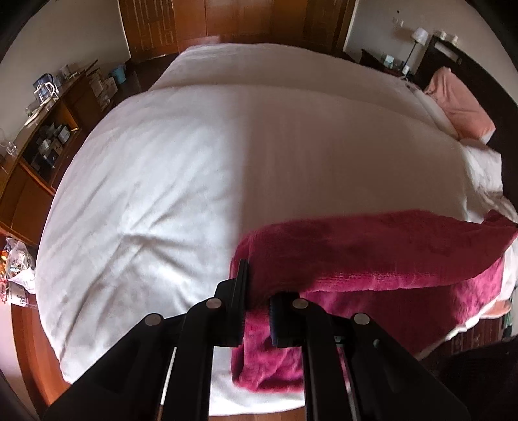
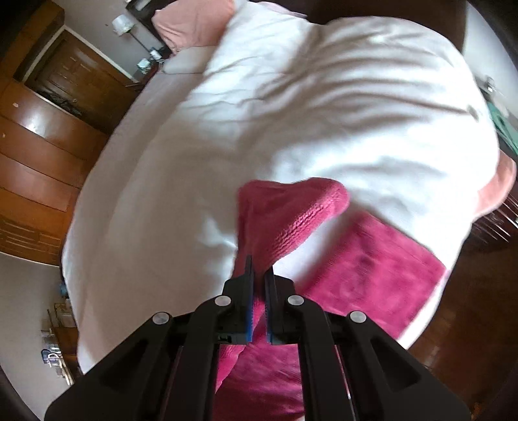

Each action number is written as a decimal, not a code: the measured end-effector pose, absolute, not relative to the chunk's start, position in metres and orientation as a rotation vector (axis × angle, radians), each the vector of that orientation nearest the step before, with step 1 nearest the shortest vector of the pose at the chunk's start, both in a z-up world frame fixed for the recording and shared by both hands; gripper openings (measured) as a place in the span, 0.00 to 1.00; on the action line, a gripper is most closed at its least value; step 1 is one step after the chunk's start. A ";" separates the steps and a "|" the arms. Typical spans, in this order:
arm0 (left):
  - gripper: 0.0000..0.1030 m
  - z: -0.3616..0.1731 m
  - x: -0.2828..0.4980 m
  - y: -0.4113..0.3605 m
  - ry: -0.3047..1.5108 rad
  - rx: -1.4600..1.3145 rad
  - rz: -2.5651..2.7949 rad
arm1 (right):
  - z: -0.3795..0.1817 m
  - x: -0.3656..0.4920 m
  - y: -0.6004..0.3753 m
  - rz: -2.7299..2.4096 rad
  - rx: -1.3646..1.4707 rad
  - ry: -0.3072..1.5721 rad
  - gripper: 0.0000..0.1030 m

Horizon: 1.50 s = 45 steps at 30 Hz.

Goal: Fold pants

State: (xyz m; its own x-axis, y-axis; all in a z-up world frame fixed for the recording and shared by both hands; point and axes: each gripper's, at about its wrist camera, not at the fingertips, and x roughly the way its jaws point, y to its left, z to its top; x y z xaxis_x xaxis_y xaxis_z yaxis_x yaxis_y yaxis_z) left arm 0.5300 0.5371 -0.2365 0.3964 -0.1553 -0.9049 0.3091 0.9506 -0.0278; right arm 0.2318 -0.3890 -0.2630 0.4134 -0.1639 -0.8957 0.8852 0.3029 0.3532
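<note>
I've got both the left tongs [image 1: 255, 311] and right tongs [image 2: 259, 307] clamped on the pants [image 1: 372, 256], lifted mid-fold over the bed [image 1: 194, 168], with laying flat left.

we see a wide bed [image 1: 200, 168] under a creased white duvet [image 2: 323, 107], a pink pillow [image 1: 459, 107] at its head. beside that stands a lamp [image 1: 419, 35] on a dark nightstand [image 1: 375, 56]. wooden wardrobe doors [image 1: 210, 22] line the far wall, and a cluttered wooden shelf unit [image 1: 48, 129] (contents blurred) faces the bed.
</note>
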 end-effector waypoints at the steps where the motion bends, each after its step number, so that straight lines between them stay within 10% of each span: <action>1: 0.10 -0.238 0.520 0.538 1.132 0.162 -0.295 | -0.266 0.221 -0.386 -0.827 1.020 0.877 0.05; 32: 0.14 -0.412 0.412 0.532 1.383 0.536 -0.135 | -0.395 0.091 -0.364 -0.917 0.918 1.043 0.05; 40: 0.49 -0.420 0.398 0.534 1.404 0.557 -0.126 | -0.399 0.099 -0.363 -0.968 0.833 1.082 0.05; 45: 0.49 -0.421 0.394 0.557 1.436 0.496 -0.098 | -0.406 0.109 -0.362 -0.994 0.794 1.112 0.05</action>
State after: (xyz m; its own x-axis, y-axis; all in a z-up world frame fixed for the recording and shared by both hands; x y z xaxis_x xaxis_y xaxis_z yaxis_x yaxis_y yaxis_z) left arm 0.3936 0.5574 -0.4205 0.1496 0.2283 -0.9620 0.3570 0.8949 0.2679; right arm 0.1087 -0.3623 -0.4060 0.1286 -0.2384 -0.9626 0.9301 0.3657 0.0337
